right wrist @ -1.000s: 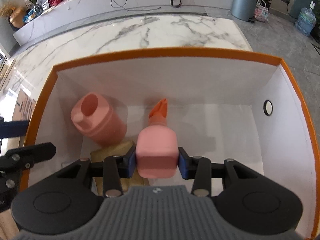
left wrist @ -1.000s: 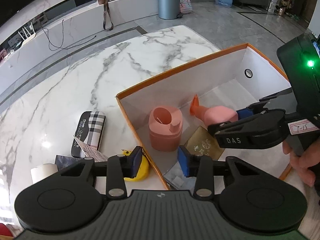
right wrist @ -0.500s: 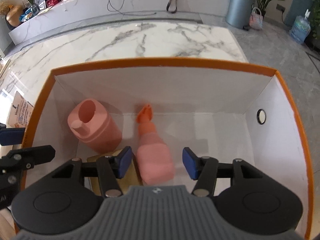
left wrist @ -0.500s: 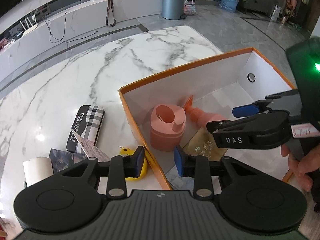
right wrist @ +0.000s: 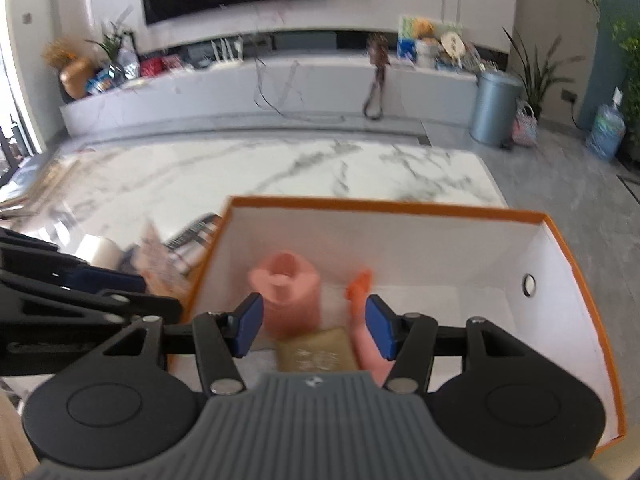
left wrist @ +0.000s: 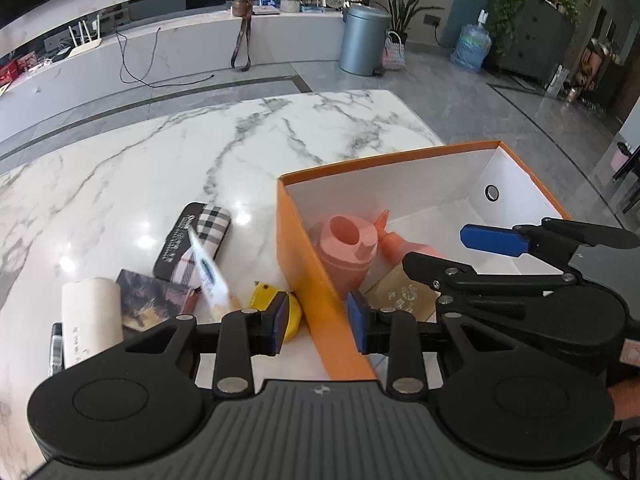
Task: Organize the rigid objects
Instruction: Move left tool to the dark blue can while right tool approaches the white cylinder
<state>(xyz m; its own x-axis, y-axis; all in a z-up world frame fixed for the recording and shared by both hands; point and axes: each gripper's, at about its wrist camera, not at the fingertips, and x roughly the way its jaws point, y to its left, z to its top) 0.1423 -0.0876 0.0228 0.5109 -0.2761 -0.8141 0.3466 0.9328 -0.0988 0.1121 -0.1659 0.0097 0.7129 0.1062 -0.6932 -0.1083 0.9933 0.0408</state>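
Observation:
An orange box (left wrist: 384, 156) with white inside stands on the marble table. In it lie a pink round container (left wrist: 344, 252), a pink spray bottle (left wrist: 404, 246) with an orange nozzle, and a gold packet (left wrist: 400, 296). My right gripper (right wrist: 314, 326) hovers open above them, gripping nothing; the container (right wrist: 292, 292) and bottle (right wrist: 360, 284) show blurred beyond its pads. My left gripper (left wrist: 318, 322) is drawn in to a narrow gap astride the box's left wall, one pad outside and one inside. I see nothing pinched between its pads.
Left of the box on the table (left wrist: 200, 148) lie a plaid case (left wrist: 200, 236), a yellow object (left wrist: 264, 294), a white tube (left wrist: 208, 272), a dark booklet (left wrist: 156, 300) and a white roll (left wrist: 90, 320). The table's far edge drops to grey floor.
My right jaws opened and let go of the pink spray bottle, which now lies in the box; that gripper pulled back and up. My left jaws narrowed and the hand shifted slightly.

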